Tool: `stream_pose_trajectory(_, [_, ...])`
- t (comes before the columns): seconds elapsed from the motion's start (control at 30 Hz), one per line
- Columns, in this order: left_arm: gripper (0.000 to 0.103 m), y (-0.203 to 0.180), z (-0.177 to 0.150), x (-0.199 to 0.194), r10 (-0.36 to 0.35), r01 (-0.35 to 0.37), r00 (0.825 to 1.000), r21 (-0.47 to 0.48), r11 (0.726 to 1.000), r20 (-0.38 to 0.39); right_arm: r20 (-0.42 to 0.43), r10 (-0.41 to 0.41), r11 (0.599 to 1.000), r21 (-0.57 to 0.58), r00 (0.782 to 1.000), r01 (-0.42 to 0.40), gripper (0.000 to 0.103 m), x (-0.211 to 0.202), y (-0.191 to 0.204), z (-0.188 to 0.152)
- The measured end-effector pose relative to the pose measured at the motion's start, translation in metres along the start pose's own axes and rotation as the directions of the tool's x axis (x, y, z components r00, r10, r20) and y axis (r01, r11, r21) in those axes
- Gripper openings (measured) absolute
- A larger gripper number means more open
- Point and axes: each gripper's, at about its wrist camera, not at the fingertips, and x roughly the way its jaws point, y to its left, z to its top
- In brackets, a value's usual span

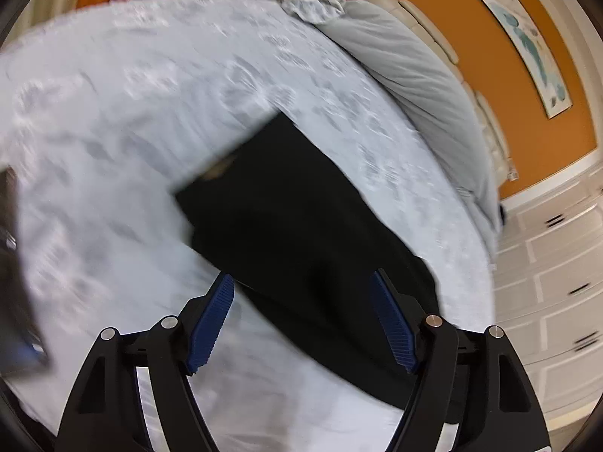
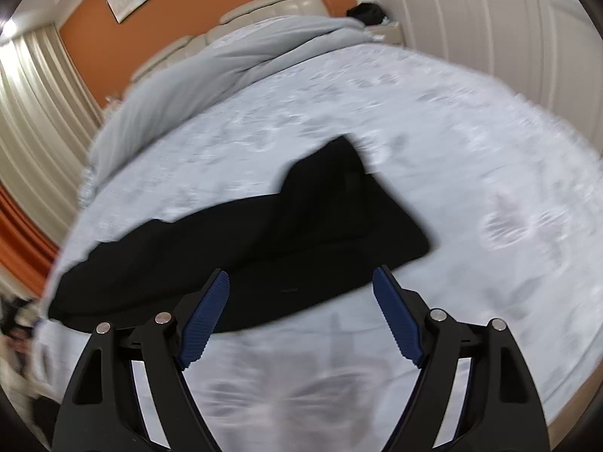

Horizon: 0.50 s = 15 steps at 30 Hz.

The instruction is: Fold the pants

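Both hand-held grippers are wide apart right now with nothing pinched in either one. From the left wrist view, our left hand-held gripper (image 1: 303,293) has its blue ribbed pads (image 1: 211,324) spread, and the black pants (image 1: 301,233) sit on the bed (image 1: 113,132) beyond them, running from about 11 o'clock of the fingertips down toward 5 o'clock. We can't tell how many layers there are since the cloth is just a dark, blurry shape. From the right wrist view, our right hand-held gripper (image 2: 301,290) is also spread, pads clear of the fabric, and the pants (image 2: 264,241) stretch across the pale patterned bedspread (image 2: 471,150) from 9 o'clock up to roughly 1 o'clock, with one end poking up at 12. A grey duvet (image 2: 226,67) is bunched at the head of the bed near the cream headboard (image 2: 264,3), against an orange wall (image 2: 86,26). White panelled doors (image 2: 471,11) sit at 1 o'clock, curtains (image 2: 34,105) at 9.
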Motion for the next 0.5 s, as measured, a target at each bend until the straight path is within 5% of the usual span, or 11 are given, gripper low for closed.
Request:
stream_pose_trajectory(0.07, [0.084,-0.007,-0.007,0.015,-0.05,0.049,0.999,-0.068,0.996,-0.018,-0.023,0.044,0.998,0.047,0.999,-0.043,0.087,0.013,0.018,0.006])
stream_pose_trajectory(0.2, [0.081,0.0,-0.01,0.052,-0.107,0.096,0.993,-0.185,0.978,-0.051,-0.037,0.058,0.984,0.168,0.998,-0.051,0.087,0.052,0.023,0.014])
stream_pose_trajectory(0.3, [0.05,0.011,-0.011,0.072,-0.168,0.147,0.983,-0.25,0.957,-0.068,-0.066,0.034,0.967,0.256,0.997,-0.016,0.085,0.085,0.016,0.025])
stream_pose_trajectory(0.37, [0.016,0.012,-0.01,0.079,-0.196,0.168,0.978,-0.275,0.947,-0.078,-0.044,0.038,0.954,0.298,0.998,-0.023,0.069,0.096,0.012,0.031])
stream_pose_trajectory(0.4, [0.011,0.011,-0.007,0.081,-0.19,0.162,0.978,-0.263,0.951,-0.082,-0.029,0.049,0.952,0.305,0.998,-0.038,0.059,0.102,0.012,0.035])
stream_pose_trajectory(0.47, [0.004,0.001,0.0,0.081,-0.18,0.162,0.981,-0.213,0.963,-0.067,-0.022,0.001,0.963,0.268,1.0,0.005,0.007,0.11,0.015,0.043])
stream_pose_trajectory(0.5, [0.004,-0.004,0.004,0.079,-0.186,0.173,0.981,-0.188,0.967,-0.053,-0.016,-0.015,0.967,0.252,1.0,0.019,0.007,0.113,0.017,0.046])
